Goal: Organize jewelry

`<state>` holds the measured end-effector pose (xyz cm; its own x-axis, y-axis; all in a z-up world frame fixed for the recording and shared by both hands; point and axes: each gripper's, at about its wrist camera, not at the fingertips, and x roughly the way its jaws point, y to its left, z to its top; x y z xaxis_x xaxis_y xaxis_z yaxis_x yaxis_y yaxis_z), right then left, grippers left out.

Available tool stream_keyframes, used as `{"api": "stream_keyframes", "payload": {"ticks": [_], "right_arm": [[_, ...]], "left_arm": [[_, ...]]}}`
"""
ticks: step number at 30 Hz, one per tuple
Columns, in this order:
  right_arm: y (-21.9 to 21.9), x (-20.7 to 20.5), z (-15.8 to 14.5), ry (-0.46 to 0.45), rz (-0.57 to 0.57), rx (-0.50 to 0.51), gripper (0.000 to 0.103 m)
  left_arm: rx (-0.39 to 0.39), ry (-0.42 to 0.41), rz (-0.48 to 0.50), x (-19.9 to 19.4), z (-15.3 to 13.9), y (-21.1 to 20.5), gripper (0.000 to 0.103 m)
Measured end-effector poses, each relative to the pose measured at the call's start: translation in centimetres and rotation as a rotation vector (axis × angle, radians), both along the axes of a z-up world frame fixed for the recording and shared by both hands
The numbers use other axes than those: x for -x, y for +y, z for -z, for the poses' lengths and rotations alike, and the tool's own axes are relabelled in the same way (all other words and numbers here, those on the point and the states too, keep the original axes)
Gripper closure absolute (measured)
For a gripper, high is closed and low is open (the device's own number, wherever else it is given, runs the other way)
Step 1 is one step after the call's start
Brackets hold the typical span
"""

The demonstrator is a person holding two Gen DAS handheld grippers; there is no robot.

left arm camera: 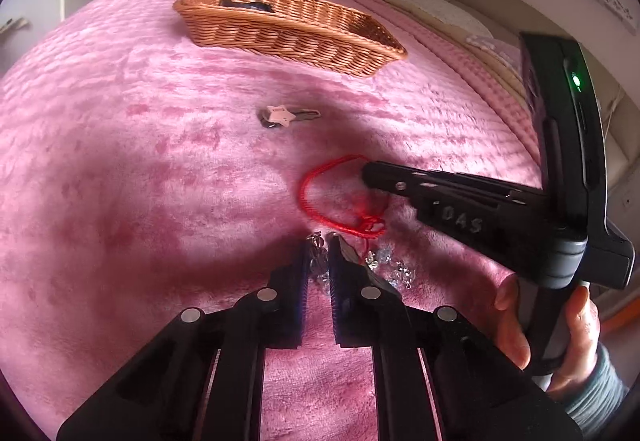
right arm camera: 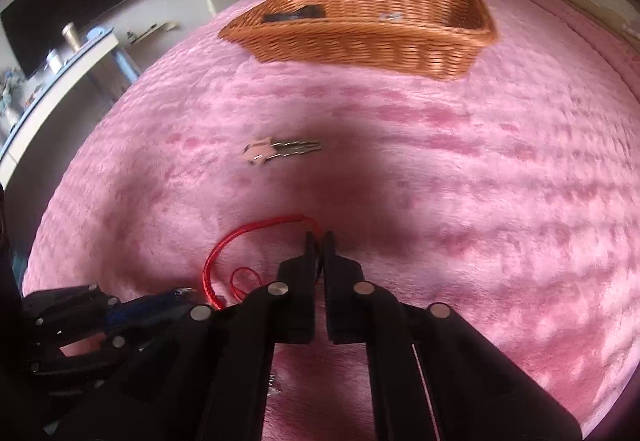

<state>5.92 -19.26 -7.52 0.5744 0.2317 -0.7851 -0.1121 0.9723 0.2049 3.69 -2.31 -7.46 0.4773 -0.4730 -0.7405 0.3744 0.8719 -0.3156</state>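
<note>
A red cord bracelet (left arm camera: 308,181) lies looped on the pink bedspread (left arm camera: 120,161). In the left wrist view my right gripper (left arm camera: 366,173) comes in from the right with its tip at the far end of the loop. Its own view shows the right gripper (right arm camera: 319,237) shut on the red cord (right arm camera: 240,237). My left gripper (left arm camera: 320,243) is shut on a silver crystal chain (left arm camera: 318,265), the rest of which trails to the right (left arm camera: 396,273). From the right wrist view the left gripper (right arm camera: 184,293) sits low at the left, by the cord's knot.
A wicker basket (left arm camera: 288,37) stands farther back on the bed with a dark item and a small silver piece (right arm camera: 390,16) inside. Keys with a pink star tag (left arm camera: 282,115) lie between basket and bracelet. Pillows (left arm camera: 440,9) are at the right; a desk and TV (right arm camera: 68,1) at the left.
</note>
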Motion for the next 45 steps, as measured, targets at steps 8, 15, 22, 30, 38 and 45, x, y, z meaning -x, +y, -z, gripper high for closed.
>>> {"api": "stream_keyframes", "payload": {"ticks": [8, 15, 22, 30, 38, 45], "right_arm": [[-4.8, 1.3, -0.6, -0.04, 0.172, -0.009, 0.101], [-5.5, 1.5, 0.1, -0.029, 0.178, -0.029, 0.101], [-4.5, 1.8, 0.2, -0.041, 0.149, 0.005, 0.101], [-5.2, 2.4, 0.5, -0.035, 0.139, -0.046, 0.1], [-4.9, 2.3, 0.7, -0.038, 0.13, -0.039, 0.1], [-5.0, 2.3, 0.9, -0.038, 0.119, -0.063, 0.1]], "left_arm": [[0.092, -0.003, -0.084, 0.4, -0.8, 3.6, 0.095], [0.068, 0.052, -0.106, 0.9, -0.1, 6.2, 0.095], [0.065, 0.025, -0.12, 2.0, 0.1, 6.8, 0.089], [-0.052, -0.038, -0.184, 2.3, -0.4, 6.3, 0.077], [0.018, -0.123, -0.16, 5.3, -2.8, 6.0, 0.076], [-0.09, -0.084, -0.142, 4.2, -0.6, 1.5, 0.076]]}}
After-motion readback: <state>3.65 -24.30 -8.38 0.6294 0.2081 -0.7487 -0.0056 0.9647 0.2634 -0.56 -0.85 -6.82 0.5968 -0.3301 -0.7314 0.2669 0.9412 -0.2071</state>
